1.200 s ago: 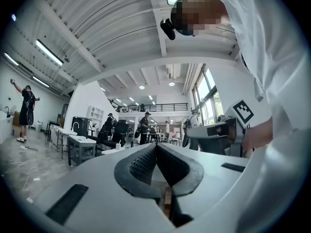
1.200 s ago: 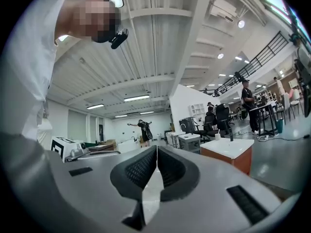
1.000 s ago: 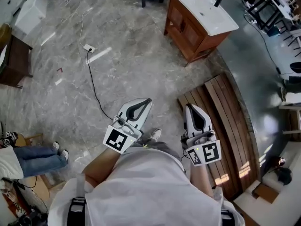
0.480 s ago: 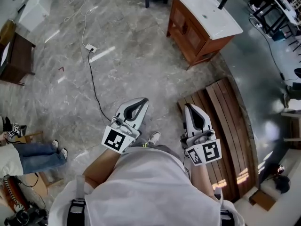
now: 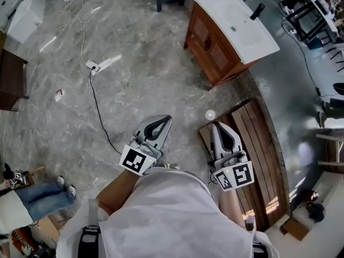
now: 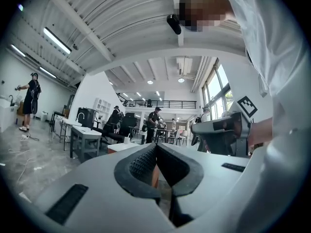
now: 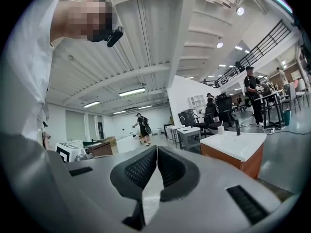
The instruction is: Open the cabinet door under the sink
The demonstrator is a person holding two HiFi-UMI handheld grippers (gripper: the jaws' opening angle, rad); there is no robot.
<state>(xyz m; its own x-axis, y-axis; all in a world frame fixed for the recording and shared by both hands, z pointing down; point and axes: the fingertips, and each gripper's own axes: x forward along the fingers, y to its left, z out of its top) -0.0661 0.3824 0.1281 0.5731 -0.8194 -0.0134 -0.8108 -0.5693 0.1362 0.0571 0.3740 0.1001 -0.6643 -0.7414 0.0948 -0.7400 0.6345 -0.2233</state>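
Both grippers have moved forward with the person, and the cabinet now looks nearer. Two grippers show: the white left gripper (image 5: 167, 119) and the white right gripper (image 5: 216, 124), each with fingers closed on nothing. Open grey marble floor (image 5: 177, 85) lies ahead of them. One brown wooden cabinet (image 5: 210, 43) under the white sink top (image 5: 236, 21) stands at upper right, well apart from the grippers, its panelled doors shut.

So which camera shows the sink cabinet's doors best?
Head view: the sink cabinet shows its paneled wooden front and white top. Right gripper view catches only one corner; left gripper view hides most of it behind its jaws.
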